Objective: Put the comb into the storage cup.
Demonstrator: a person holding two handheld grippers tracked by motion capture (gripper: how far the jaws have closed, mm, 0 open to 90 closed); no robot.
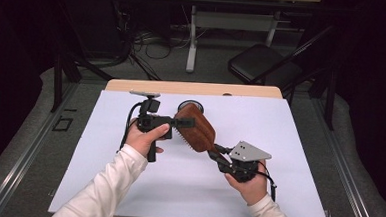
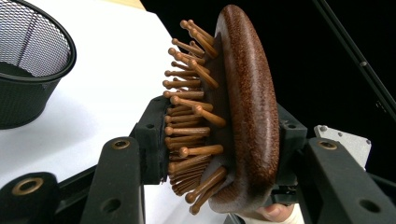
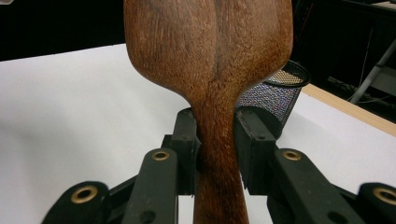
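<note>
A brown wooden hairbrush with wooden bristles hangs above the white table sheet, held by both grippers. My left gripper is shut across the brush head, one pad on the bristles and one on the smooth back. My right gripper is shut on the brush handle, its pads pressing both sides of the neck. The brush's back faces the right gripper view's camera.
A black wire-mesh cup stands on the sheet just behind the brush, toward the table's far edge; it also appears past the handle as a mesh cup. A folding chair and cables lie beyond the table.
</note>
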